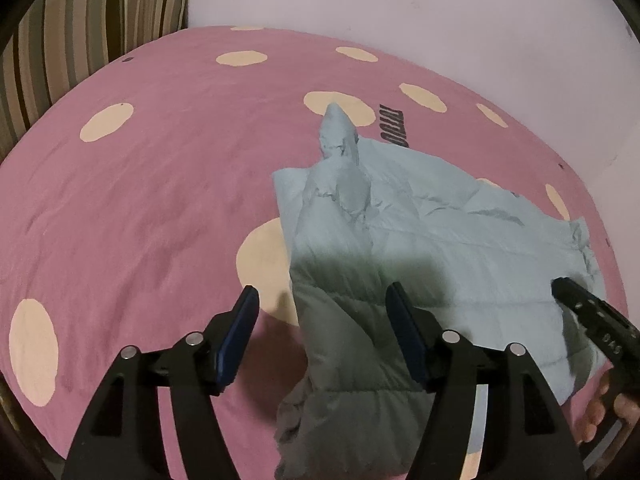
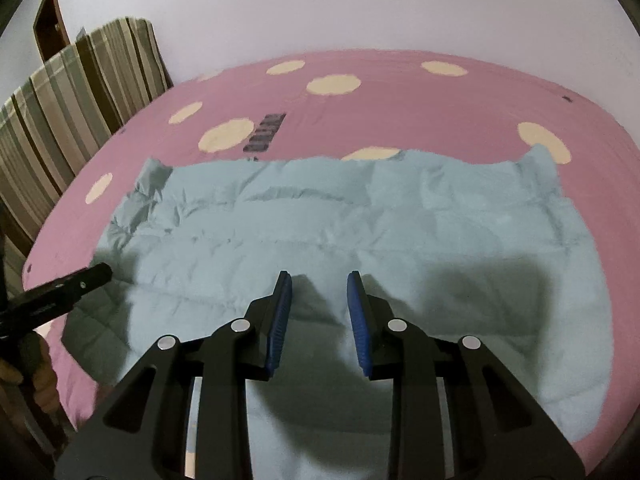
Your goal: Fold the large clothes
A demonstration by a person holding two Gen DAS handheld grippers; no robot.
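A pale blue quilted jacket (image 1: 440, 232) (image 2: 340, 216) lies spread flat on a pink bed sheet (image 1: 160, 180) (image 2: 400, 108) with cream dots. In the left wrist view one sleeve (image 1: 340, 184) lies folded over the body, its cuff pointing away. My left gripper (image 1: 322, 286) hovers over the jacket's near left edge, jaws wide apart and holding nothing; it shows in the right wrist view as a black finger (image 2: 80, 280). My right gripper (image 2: 319, 274) hangs over the middle of the jacket's near side, its blue pads apart with nothing between them. Its black finger (image 1: 588, 312) reaches in at the right of the left wrist view.
A striped cushion (image 1: 80, 20) (image 2: 80, 92) stands against the white wall at the bed's far left. A brown door (image 2: 48, 20) shows behind it. A person's hand (image 1: 600, 412) (image 2: 40, 384) grips each tool at the frame edges. Dark lettering (image 2: 264, 132) is printed on the sheet.
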